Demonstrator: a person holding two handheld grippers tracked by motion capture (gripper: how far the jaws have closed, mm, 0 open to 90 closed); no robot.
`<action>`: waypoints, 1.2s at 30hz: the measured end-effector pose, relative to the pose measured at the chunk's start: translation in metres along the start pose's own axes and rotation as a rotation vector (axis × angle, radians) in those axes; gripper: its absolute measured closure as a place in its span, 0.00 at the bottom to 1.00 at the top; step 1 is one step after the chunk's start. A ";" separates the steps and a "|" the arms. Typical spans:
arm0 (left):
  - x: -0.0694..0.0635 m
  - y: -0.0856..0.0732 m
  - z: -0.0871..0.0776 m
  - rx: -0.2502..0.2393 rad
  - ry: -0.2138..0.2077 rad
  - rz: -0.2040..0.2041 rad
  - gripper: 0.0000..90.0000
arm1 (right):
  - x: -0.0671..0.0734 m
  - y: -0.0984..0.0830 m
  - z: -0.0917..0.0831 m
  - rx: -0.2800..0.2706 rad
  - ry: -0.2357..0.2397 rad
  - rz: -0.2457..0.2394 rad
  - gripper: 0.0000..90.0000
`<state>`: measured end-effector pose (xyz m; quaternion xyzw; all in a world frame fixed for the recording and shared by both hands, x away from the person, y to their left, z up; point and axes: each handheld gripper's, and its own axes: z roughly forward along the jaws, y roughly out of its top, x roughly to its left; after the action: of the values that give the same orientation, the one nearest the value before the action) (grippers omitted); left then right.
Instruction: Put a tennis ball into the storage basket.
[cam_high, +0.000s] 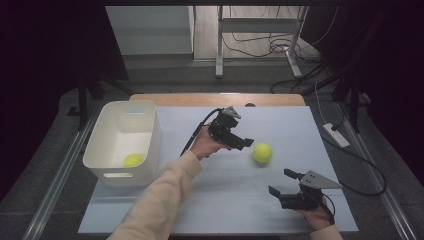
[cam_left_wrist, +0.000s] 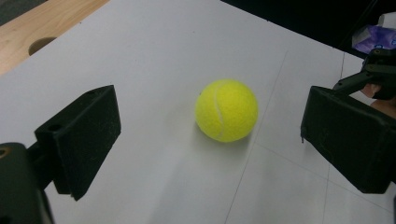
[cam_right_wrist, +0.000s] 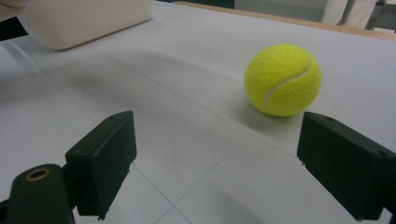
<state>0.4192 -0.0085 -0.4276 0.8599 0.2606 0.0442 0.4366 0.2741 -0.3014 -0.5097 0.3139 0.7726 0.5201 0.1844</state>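
Here, two fuzzy yellow tennis balls: one (cam_high: 262, 153) lay on the white-covered worktop (cam_high: 280, 125), one (cam_high: 133, 160) inside the white plastic bin (cam_high: 150, 131). Both hand-held grippers, left (cam_high: 248, 142) and right (cam_high: 280, 182), hovered wide open, empty, near the loose ball.

left tool (cam_high: 248, 143) jaws apart, right tool (cam_high: 280, 182) jaws apart

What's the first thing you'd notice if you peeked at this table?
A bright yellow tennis ball sits alone on the white table, right in front of the open left hand-held gripper. A second ball lies inside the white bin at the table's left. The right hand-held gripper hangs open nearer the person.
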 end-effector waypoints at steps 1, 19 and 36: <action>0.000 0.000 0.000 0.001 0.000 0.001 0.07 | 0.000 0.000 0.000 0.000 0.000 0.000 0.13; -0.001 0.003 0.013 0.012 -0.010 0.010 0.07 | 0.000 0.000 0.000 -0.005 -0.001 -0.003 0.13; -0.003 0.003 0.033 0.031 -0.037 0.005 0.06 | -0.001 0.000 -0.001 -0.004 -0.002 -0.003 0.13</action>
<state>0.4276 -0.0354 -0.4455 0.8678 0.2510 0.0251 0.4281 0.2739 -0.3026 -0.5097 0.3128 0.7719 0.5210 0.1864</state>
